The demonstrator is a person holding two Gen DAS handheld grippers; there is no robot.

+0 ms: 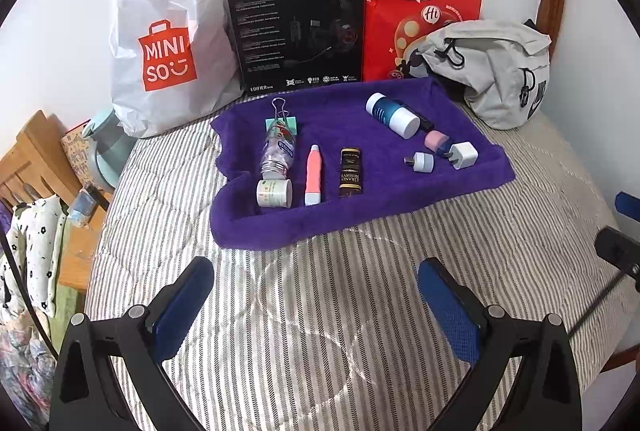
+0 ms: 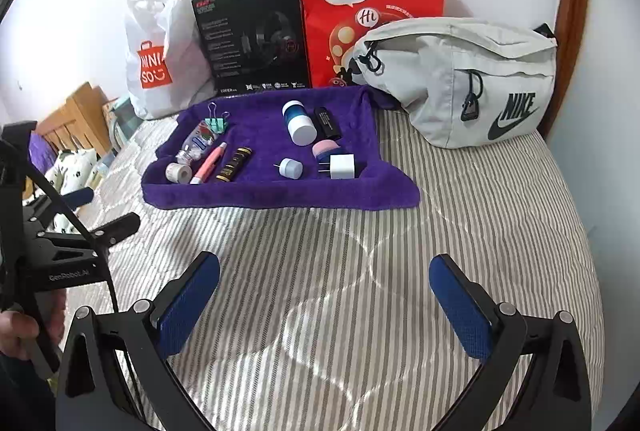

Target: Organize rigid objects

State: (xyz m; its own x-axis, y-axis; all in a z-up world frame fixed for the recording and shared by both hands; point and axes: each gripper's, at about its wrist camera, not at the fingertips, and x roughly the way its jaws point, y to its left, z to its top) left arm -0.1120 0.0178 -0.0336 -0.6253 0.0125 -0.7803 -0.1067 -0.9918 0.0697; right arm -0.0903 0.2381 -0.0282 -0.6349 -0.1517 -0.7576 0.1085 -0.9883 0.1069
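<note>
left wrist view: left gripper (image 1: 316, 295) spread wide, empty, over striped bedcover (image 1: 360, 311)
right gripper (image 2: 324, 295): spread wide, empty
purple towel (image 2: 280, 191): small items in rows

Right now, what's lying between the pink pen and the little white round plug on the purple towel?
Only the dark gold-lettered tube lies between the pink pen and the small round plug, on the purple towel. Both wrist views show this.
</note>
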